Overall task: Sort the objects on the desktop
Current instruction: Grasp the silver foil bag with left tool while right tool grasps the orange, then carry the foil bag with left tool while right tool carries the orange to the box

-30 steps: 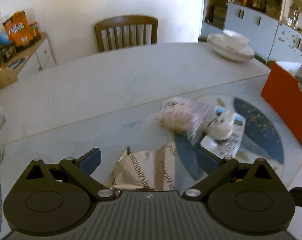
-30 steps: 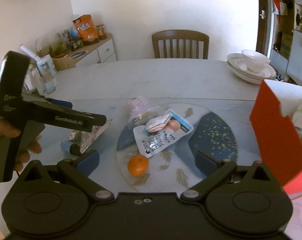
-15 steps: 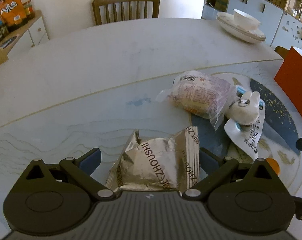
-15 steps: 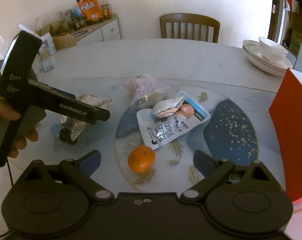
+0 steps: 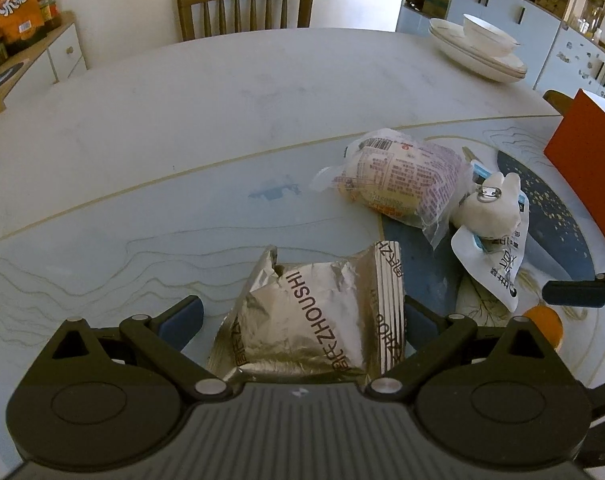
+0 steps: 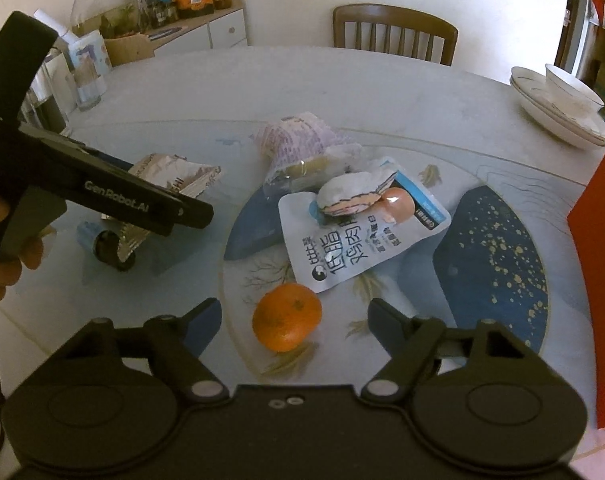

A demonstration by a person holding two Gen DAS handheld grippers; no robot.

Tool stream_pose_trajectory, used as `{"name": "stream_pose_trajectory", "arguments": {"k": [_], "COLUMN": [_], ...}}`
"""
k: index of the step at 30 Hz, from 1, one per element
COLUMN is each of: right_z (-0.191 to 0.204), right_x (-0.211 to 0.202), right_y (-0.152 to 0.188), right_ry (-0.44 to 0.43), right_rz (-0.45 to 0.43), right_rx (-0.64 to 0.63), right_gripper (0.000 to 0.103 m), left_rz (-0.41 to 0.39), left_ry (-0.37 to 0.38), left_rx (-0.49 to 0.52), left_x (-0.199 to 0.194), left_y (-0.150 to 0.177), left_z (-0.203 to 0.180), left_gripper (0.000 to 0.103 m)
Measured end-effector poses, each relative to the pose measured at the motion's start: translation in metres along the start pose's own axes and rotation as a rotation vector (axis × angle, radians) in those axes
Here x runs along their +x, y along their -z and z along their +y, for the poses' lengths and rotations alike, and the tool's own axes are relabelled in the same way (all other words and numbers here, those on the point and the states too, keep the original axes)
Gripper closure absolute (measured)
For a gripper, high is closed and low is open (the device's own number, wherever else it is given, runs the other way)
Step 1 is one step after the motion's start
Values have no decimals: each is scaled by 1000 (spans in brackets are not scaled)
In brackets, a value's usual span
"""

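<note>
Sorting looks barely begun; all items lie loose on the table (image 5: 222, 92). Left gripper (image 5: 302, 316) wide open, straddling the foil packet (image 5: 314, 320) at near left, nothing clamped; right gripper (image 6: 294, 316) likewise open around the orange (image 6: 287, 317); white pouch (image 6: 362, 240) and wrapped bun (image 5: 398, 180) remain at centre; red box (image 6: 598, 264) stands far right.

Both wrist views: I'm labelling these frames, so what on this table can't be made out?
- Foil packet, left view: near edge hidden under the left tongs; whether the fingers touch it is unclear.
- Orange, left view: mostly behind the tongs' body.
- Red box, right view: cut by the frame edge, contents unseen.
- Bread bag, right view: print too small to read.
- Right tongs: open around the orange, contact unclear.
</note>
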State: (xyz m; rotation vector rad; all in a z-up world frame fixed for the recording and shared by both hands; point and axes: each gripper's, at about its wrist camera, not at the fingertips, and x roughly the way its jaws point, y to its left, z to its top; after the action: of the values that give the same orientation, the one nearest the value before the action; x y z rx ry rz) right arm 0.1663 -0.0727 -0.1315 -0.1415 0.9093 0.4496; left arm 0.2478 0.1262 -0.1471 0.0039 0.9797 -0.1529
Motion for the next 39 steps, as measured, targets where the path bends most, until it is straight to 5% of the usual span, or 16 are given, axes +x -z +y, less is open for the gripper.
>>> {"name": "stream_pose_trajectory", "arguments": {"k": [7, 21, 25, 39], "right_z": [1, 7, 5, -14], "right_x": [5, 1, -3, -30], "right_y": [-1, 2, 0, 2], "right_ry": [7, 23, 15, 39], "right_rz": [5, -2, -8, -43], "right_rx": [-11, -57, -57, 23], "right_gripper": [32, 67, 69, 70], "left_rz": [-19, -17, -10, -26], "left_ry": [7, -6, 3, 49], "left_rx": [11, 31, 34, 48], "left_x": [-2, -6, -8, -35], "left_y": [1, -1, 0, 0], "left_z": [-3, -11, -12, -33], "left_gripper": [12, 38, 45, 47]}}
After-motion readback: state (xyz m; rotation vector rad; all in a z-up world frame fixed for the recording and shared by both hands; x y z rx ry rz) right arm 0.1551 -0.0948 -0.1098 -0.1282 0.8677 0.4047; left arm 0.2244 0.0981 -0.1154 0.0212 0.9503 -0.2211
